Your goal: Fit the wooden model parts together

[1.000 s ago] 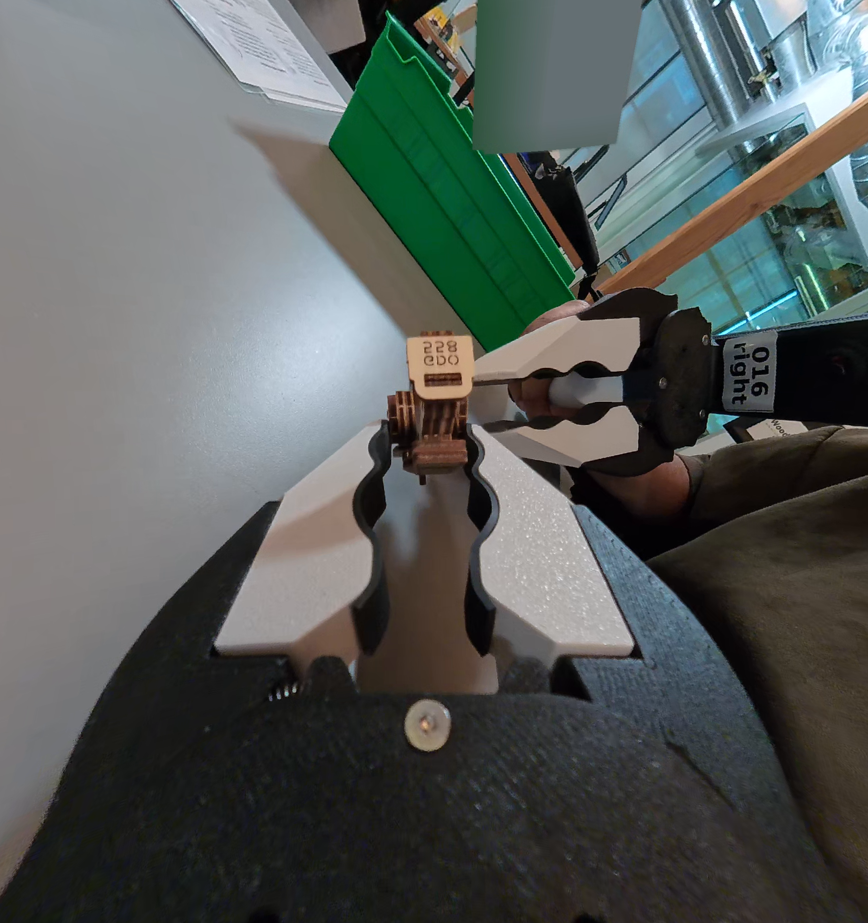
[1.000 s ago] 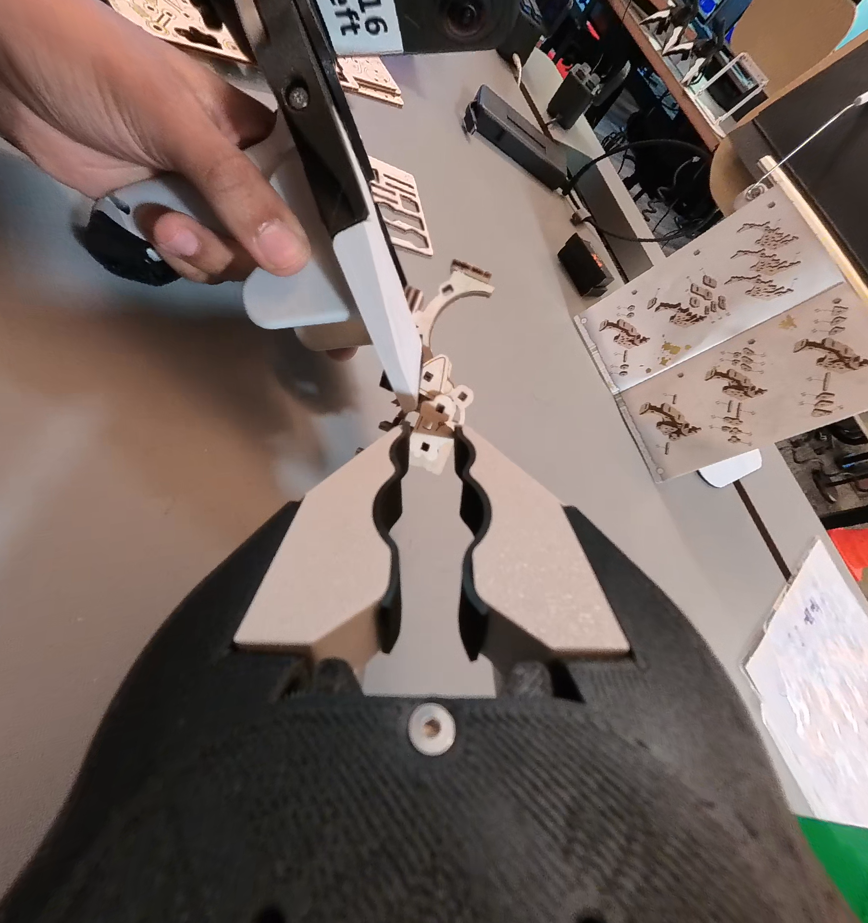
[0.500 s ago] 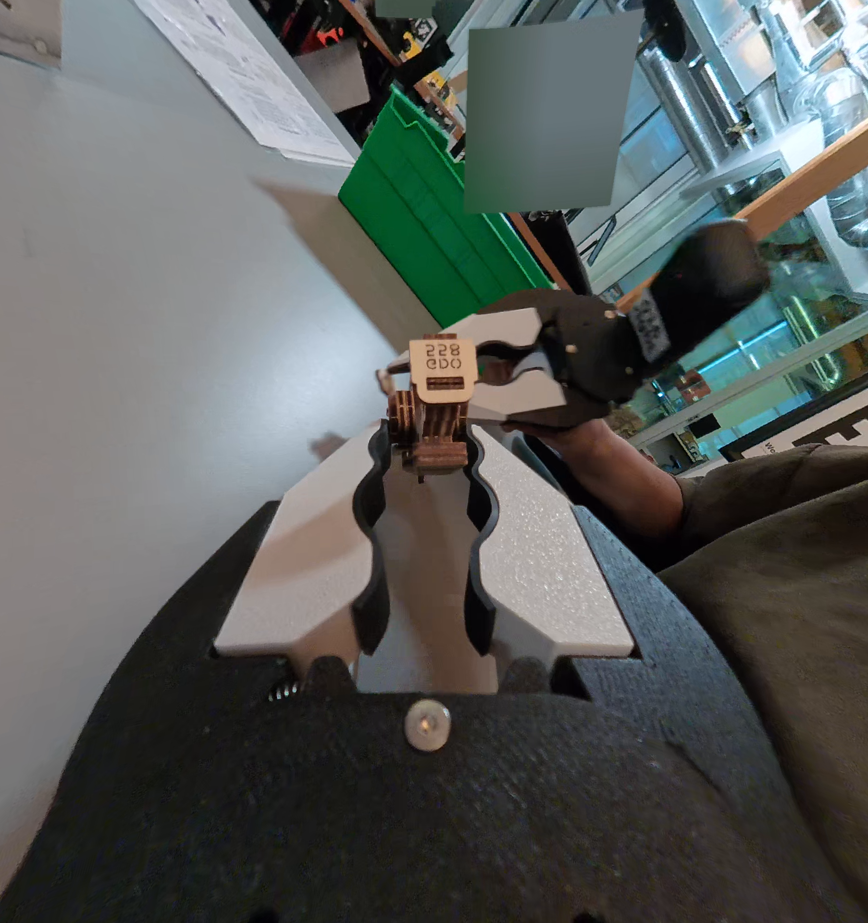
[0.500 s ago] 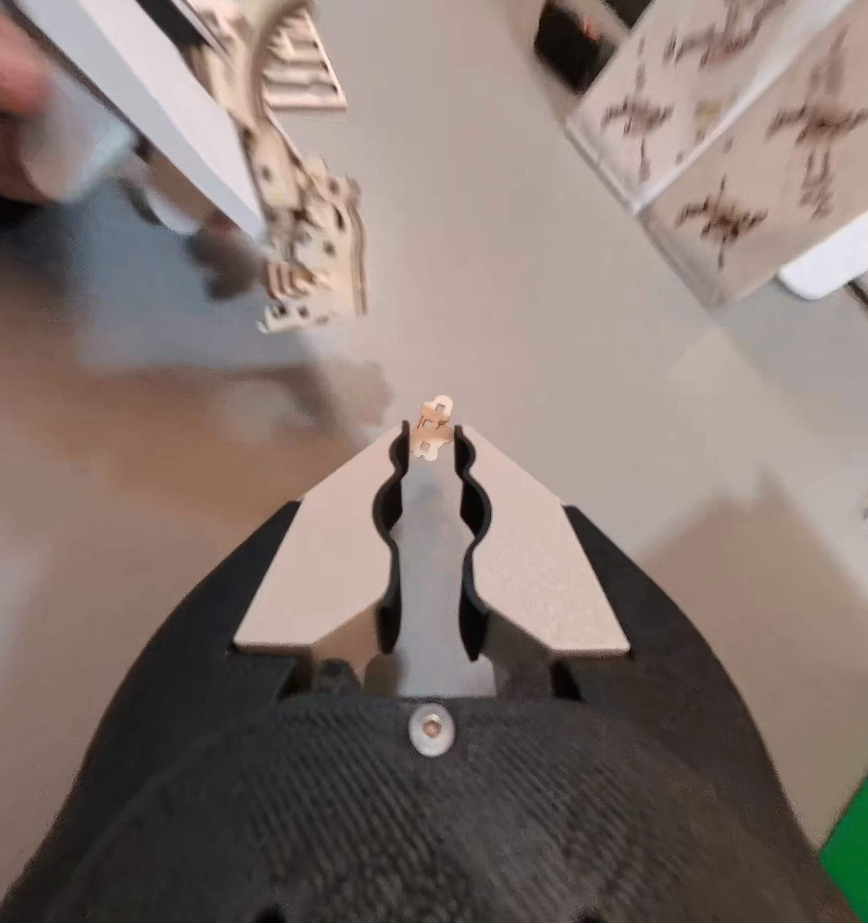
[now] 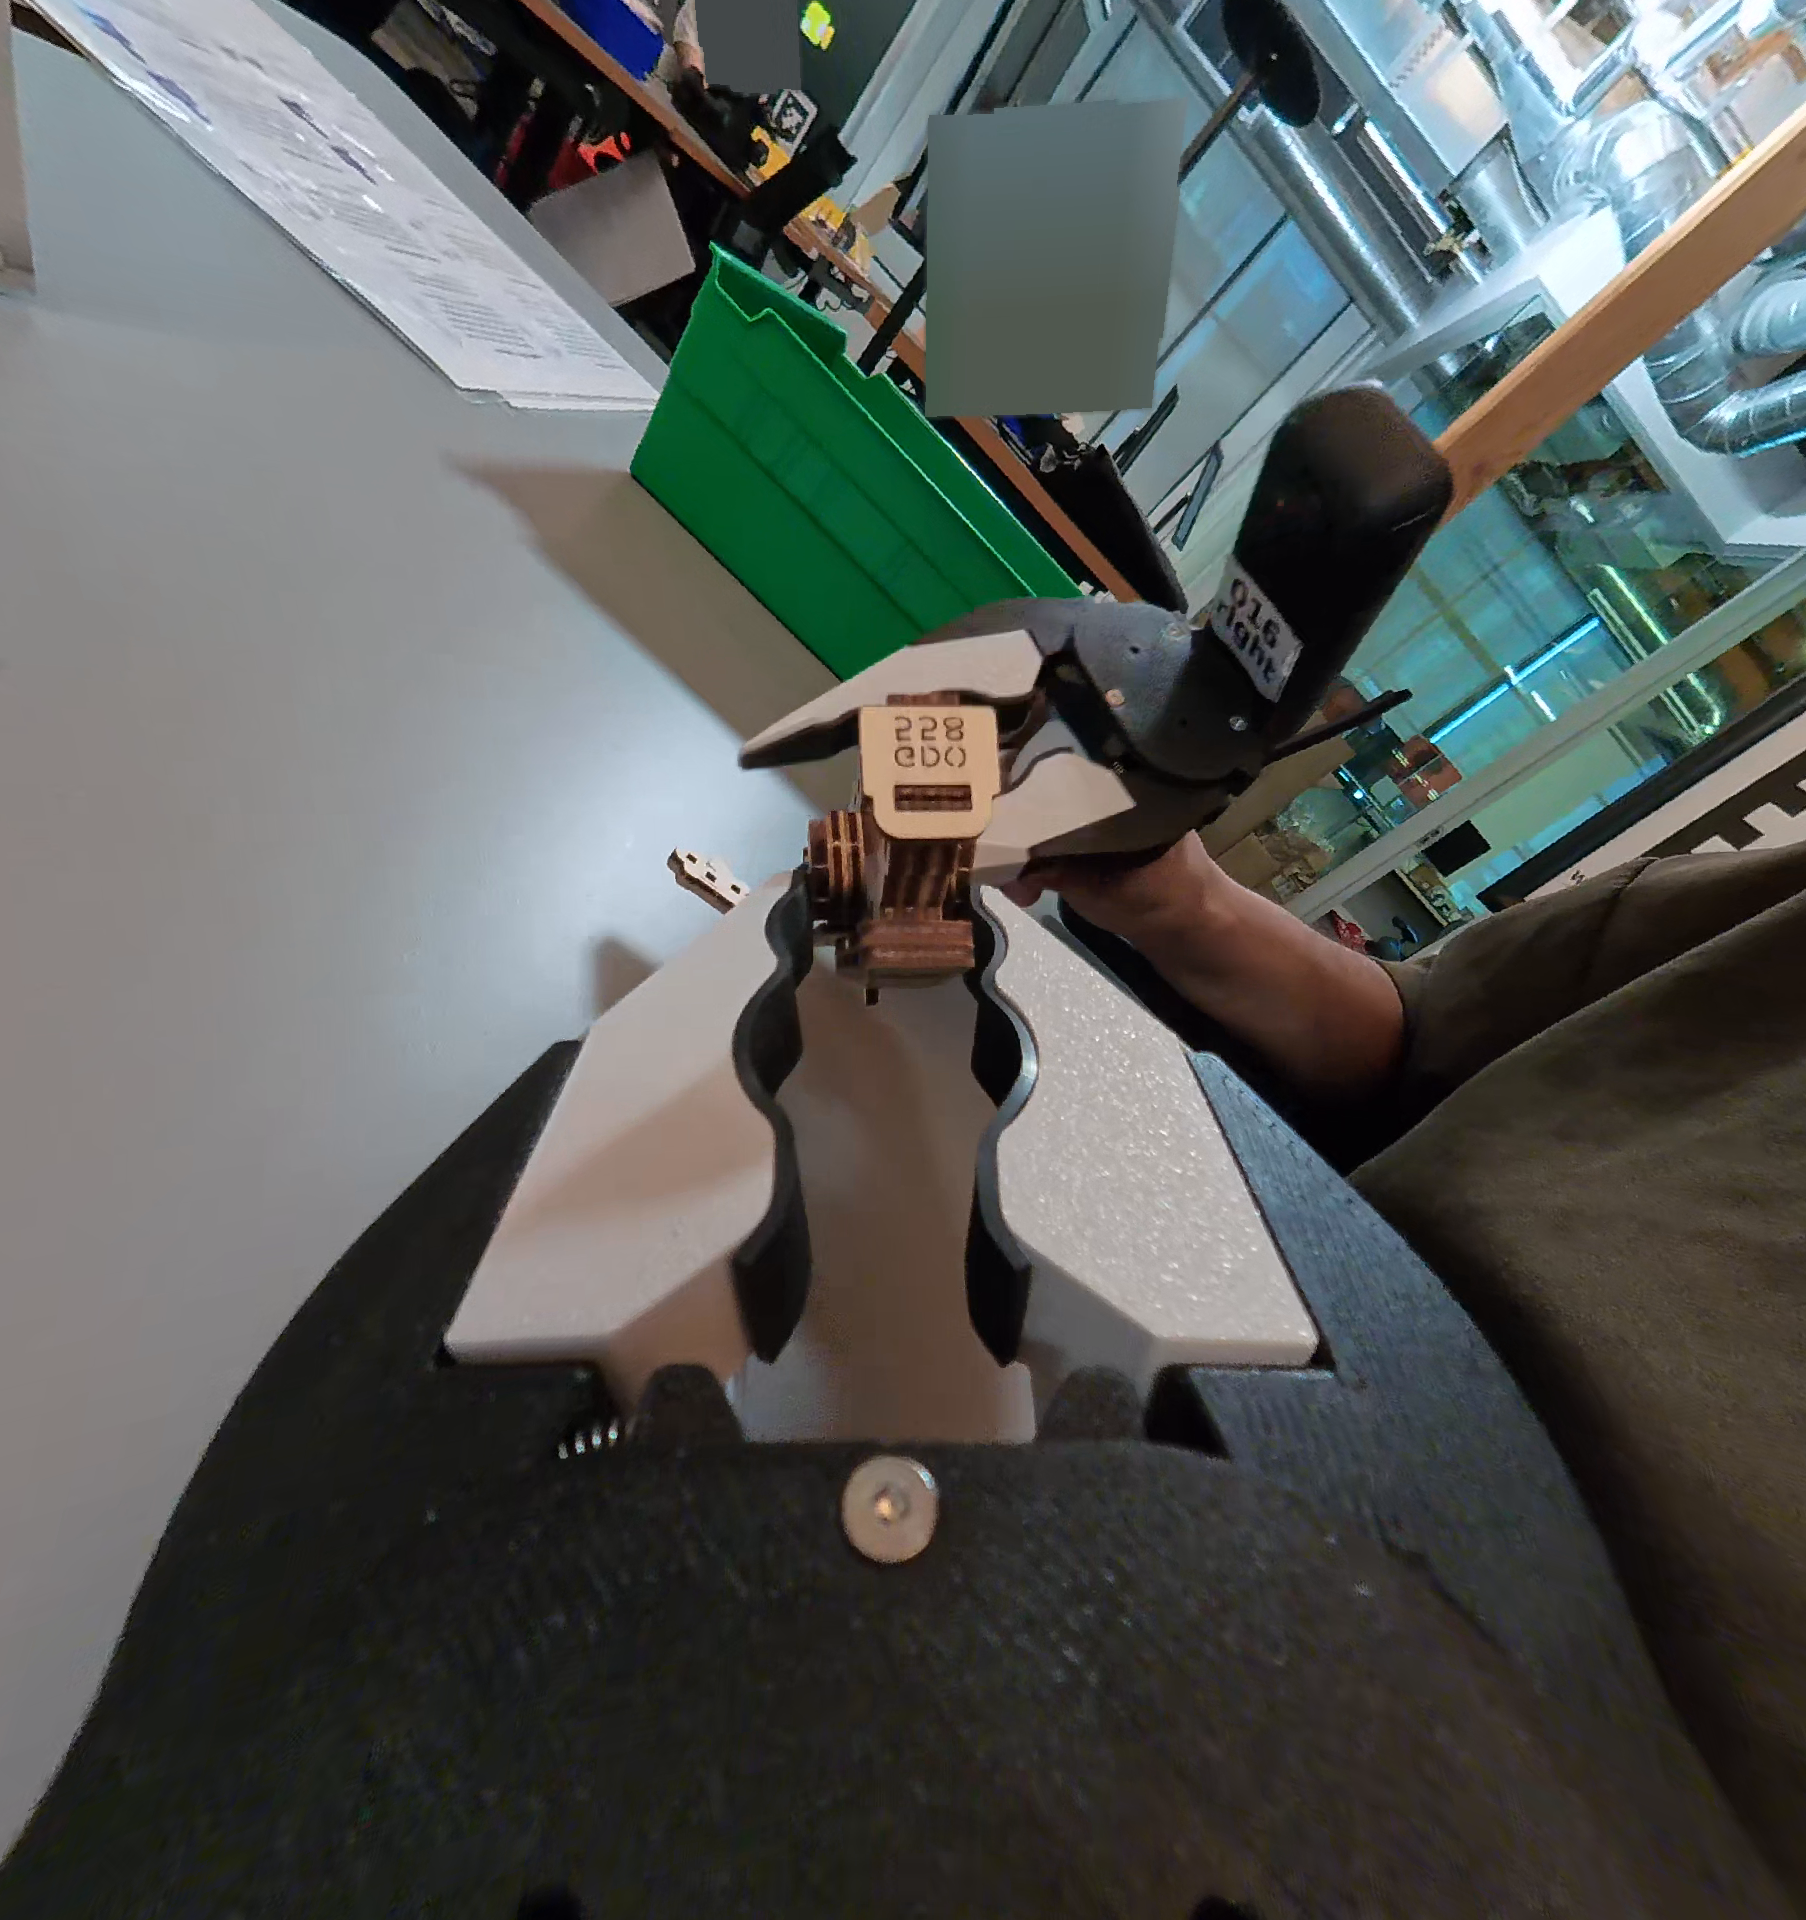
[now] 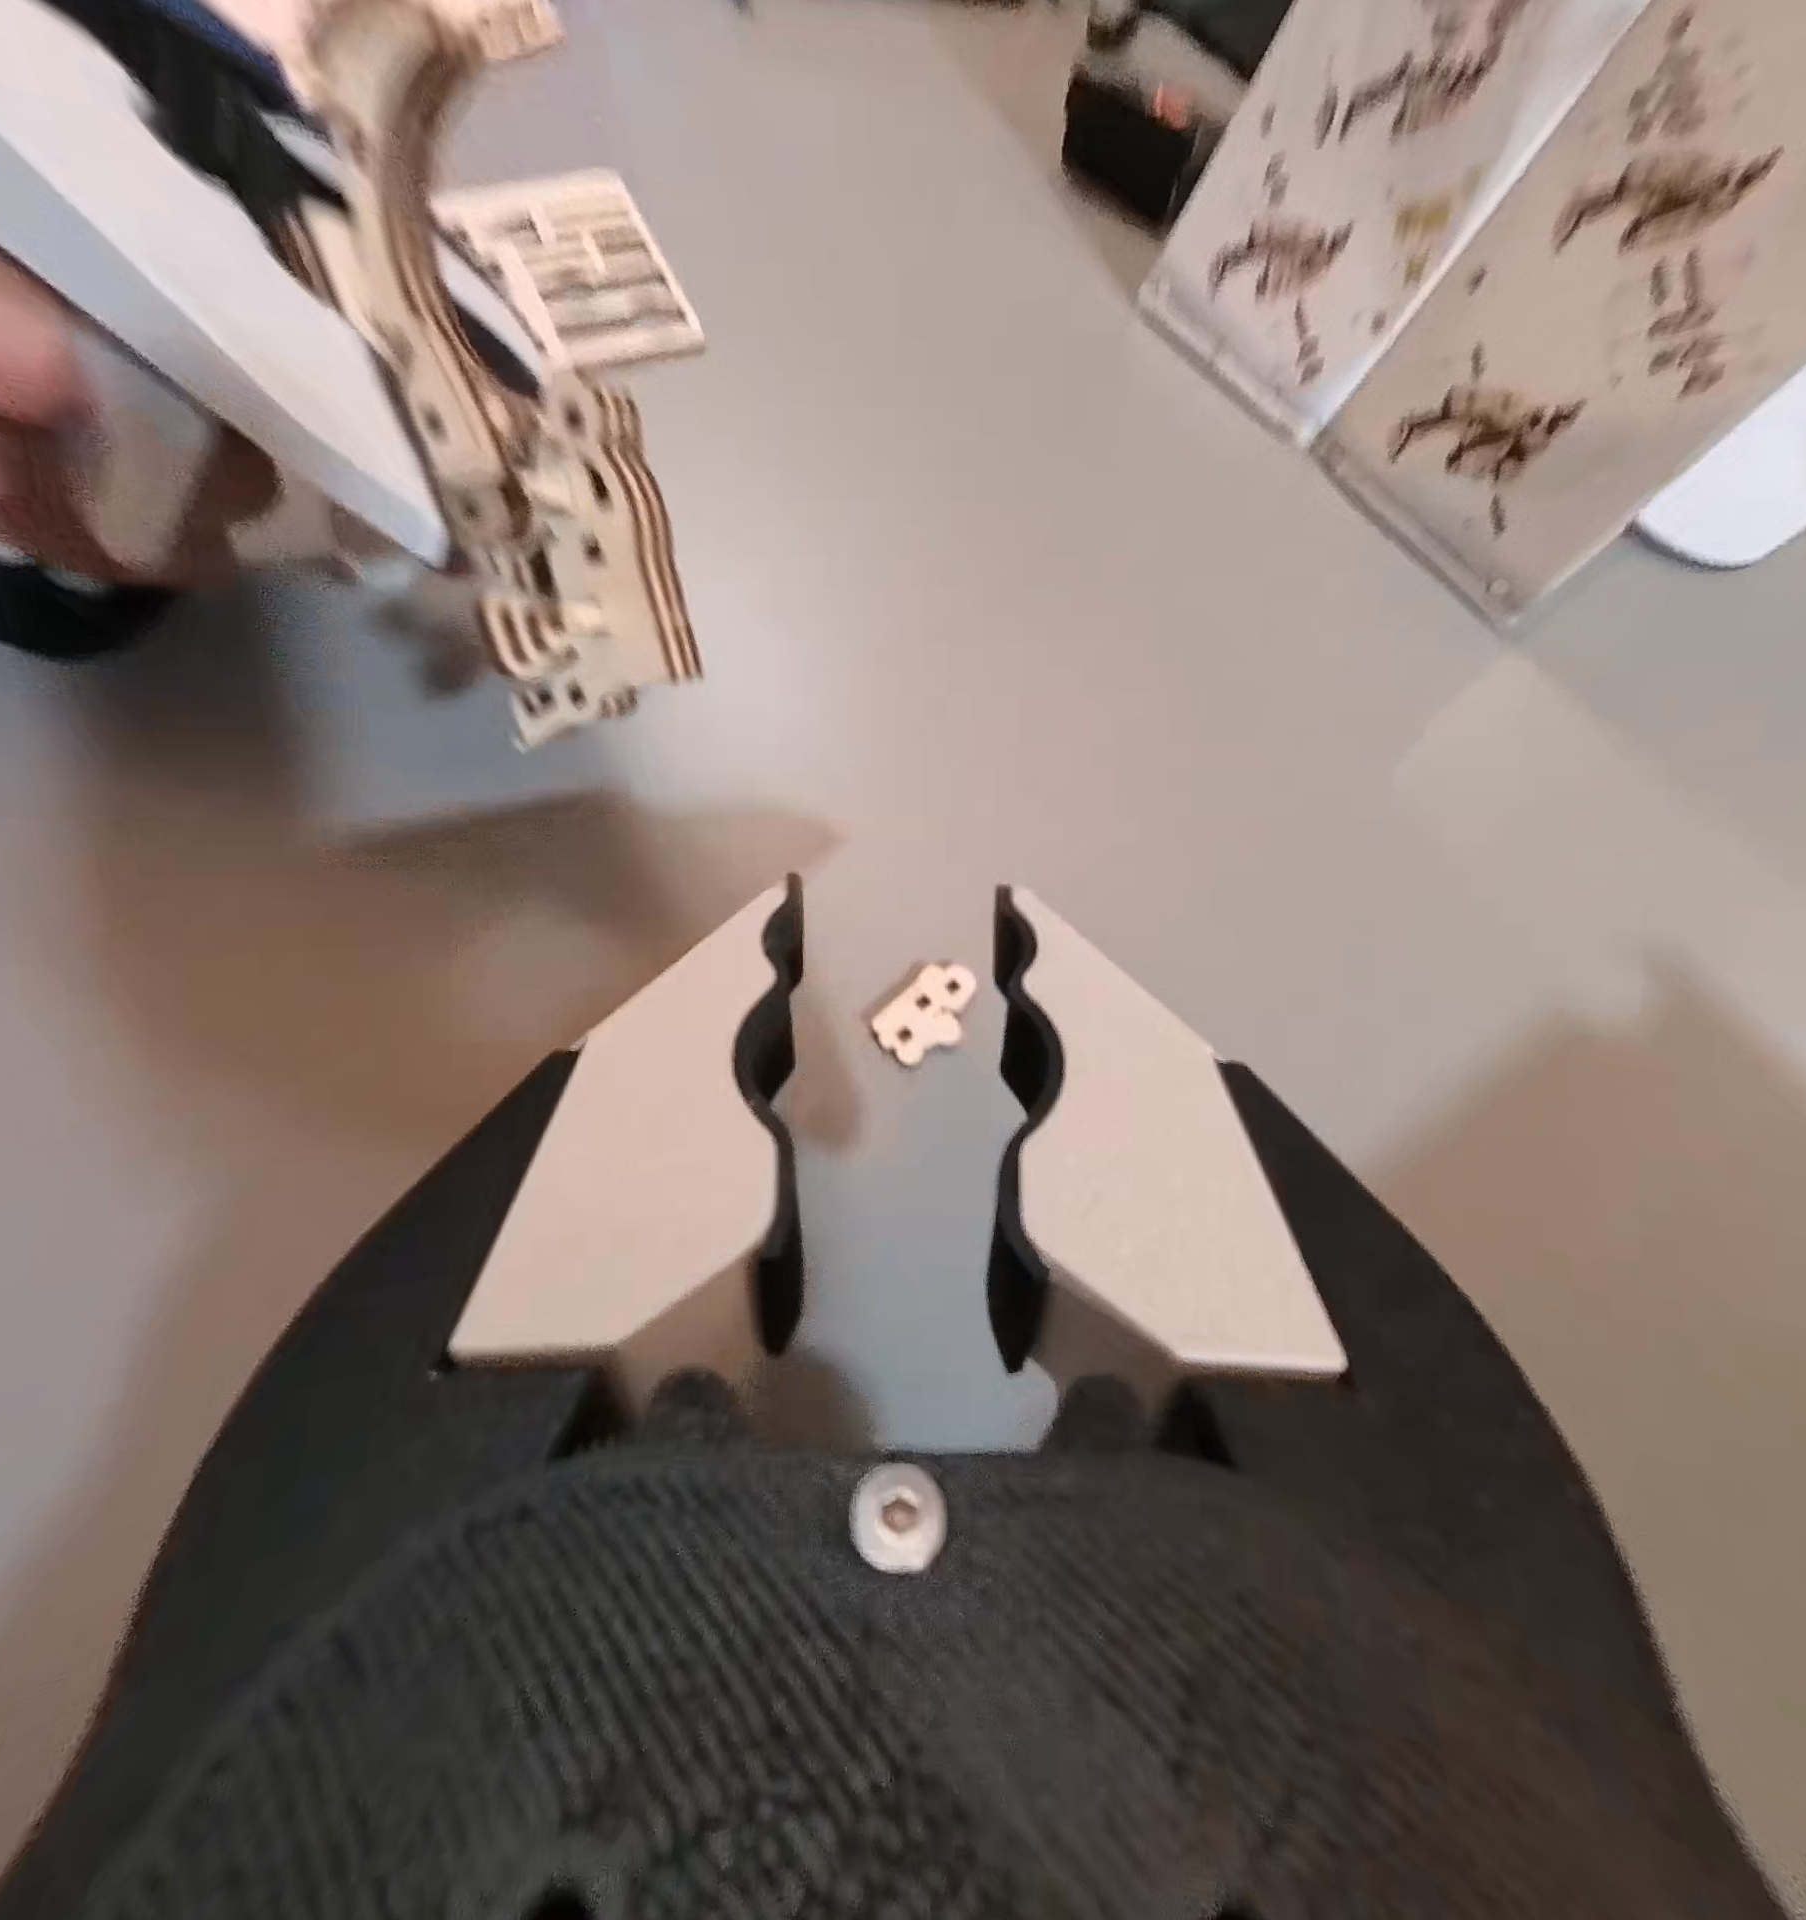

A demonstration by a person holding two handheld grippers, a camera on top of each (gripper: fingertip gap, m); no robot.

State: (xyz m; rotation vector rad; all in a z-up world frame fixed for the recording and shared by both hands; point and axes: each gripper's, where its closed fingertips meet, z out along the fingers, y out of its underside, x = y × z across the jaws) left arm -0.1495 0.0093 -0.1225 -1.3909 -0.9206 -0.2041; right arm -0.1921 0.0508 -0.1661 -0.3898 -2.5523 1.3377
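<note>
My left gripper (image 5: 888, 906) is shut on a brown layered wooden model (image 5: 904, 883) with a pale plate on top, held above the grey table (image 5: 255, 727). In the right wrist view the model (image 6: 556, 499) hangs at the upper left, blurred, under the left gripper's white finger (image 6: 182, 291). My right gripper (image 6: 899, 899) is open and empty, low over the table. A small pale wooden piece (image 6: 920, 1013) lies on the table between its fingers. In the left wrist view the piece (image 5: 709, 876) lies left of the model, and a right gripper finger (image 5: 920, 675) shows behind the model.
A green bin (image 5: 826, 499) and a paper sheet (image 5: 359, 208) lie at the table's far edge. Instruction sheets (image 6: 1501, 260), a flat wooden parts sheet (image 6: 577, 270) and a black box (image 6: 1138, 156) lie beyond the grippers. A person's arm (image 5: 1242, 997) is at the right. There is about 8 cm between the tips of the two grippers.
My right gripper has pulled away from the model, opened and let go of the small wooden piece, which now lies on the table. My left gripper still holds the model.
</note>
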